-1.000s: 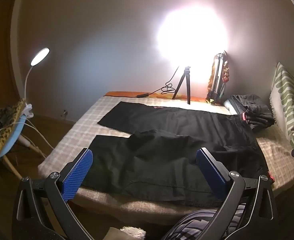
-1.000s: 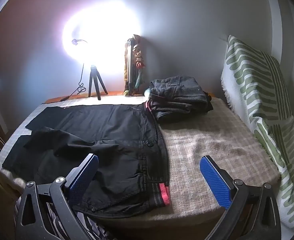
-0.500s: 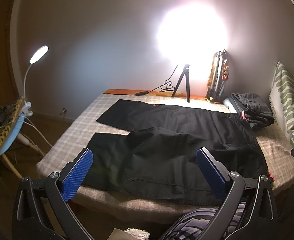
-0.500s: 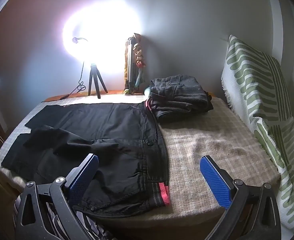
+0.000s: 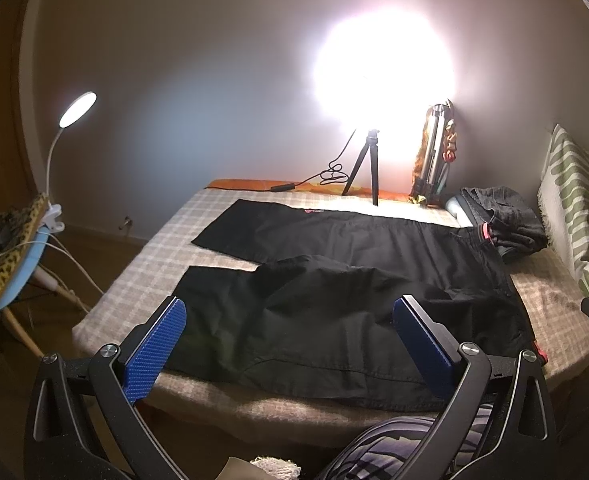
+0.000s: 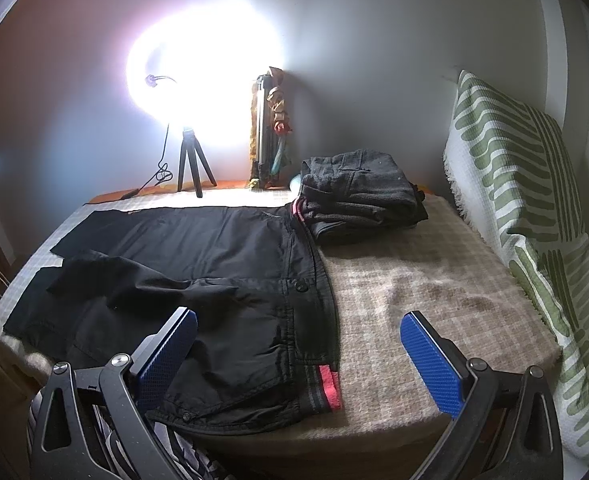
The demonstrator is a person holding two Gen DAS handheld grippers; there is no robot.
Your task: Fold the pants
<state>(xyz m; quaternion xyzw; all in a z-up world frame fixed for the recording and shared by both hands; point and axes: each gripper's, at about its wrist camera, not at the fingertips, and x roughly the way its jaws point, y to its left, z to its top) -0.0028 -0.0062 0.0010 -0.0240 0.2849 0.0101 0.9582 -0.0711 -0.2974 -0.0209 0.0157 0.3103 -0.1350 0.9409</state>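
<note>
Left gripper [image 5: 288,344] fingers spread wide, empty, right gripper [image 6: 298,350] likewise, both held level, side by side

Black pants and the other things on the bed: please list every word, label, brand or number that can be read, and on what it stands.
No text can be read in either view.
Black pants: the red waistband lining shows no legible print.
A small pink mark on the far leg: too small to read.
Folded dark pants: no label shows.
Striped pillow: pattern only.
</note>
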